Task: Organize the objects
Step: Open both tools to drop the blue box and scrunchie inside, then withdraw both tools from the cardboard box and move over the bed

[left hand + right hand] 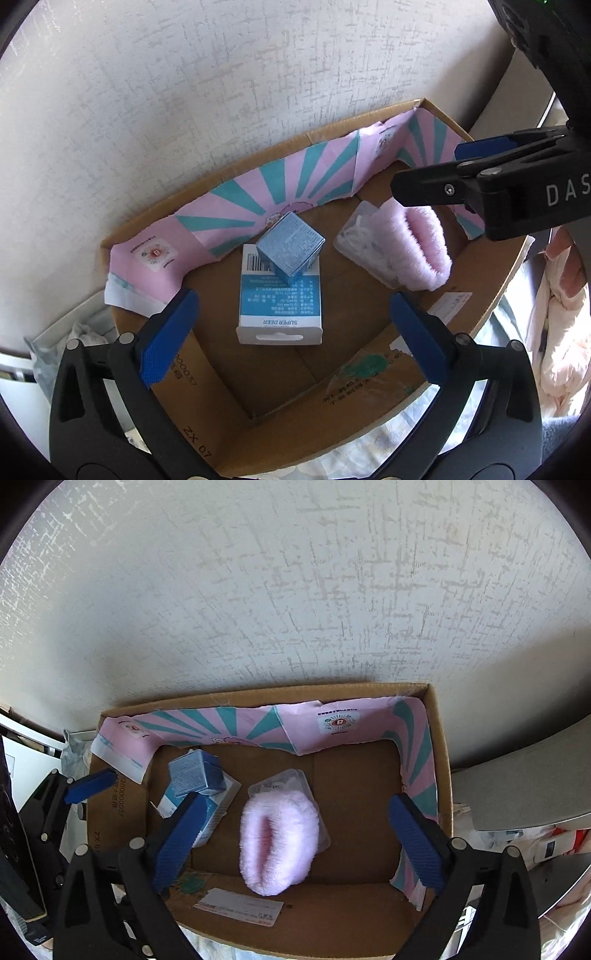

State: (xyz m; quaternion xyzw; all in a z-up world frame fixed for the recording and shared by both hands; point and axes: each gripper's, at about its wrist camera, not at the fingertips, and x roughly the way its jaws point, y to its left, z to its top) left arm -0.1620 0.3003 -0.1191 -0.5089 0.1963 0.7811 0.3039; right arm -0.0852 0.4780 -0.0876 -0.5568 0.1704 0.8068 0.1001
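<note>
With both grippers (291,332) (295,840) spread wide and empty above the carton (491,306), I see a small blue box (290,245) resting on a flat box (279,306), and a pink fluffy roll (277,843) on a clear bag (360,229) beside them. I would lift straight up, clear of the walls. The carton, lined with pink-and-teal paper (295,184), sits against a textured white wall (295,590).

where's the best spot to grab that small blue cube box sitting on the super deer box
Take the small blue cube box by two opposite upright faces, coming straight down from above. It rests tilted on the flat white and blue box, so its sides are exposed. It sits turned cornerwise, so the left tool, open above it, would probably need rolling to square its pads to the faces.
</note>
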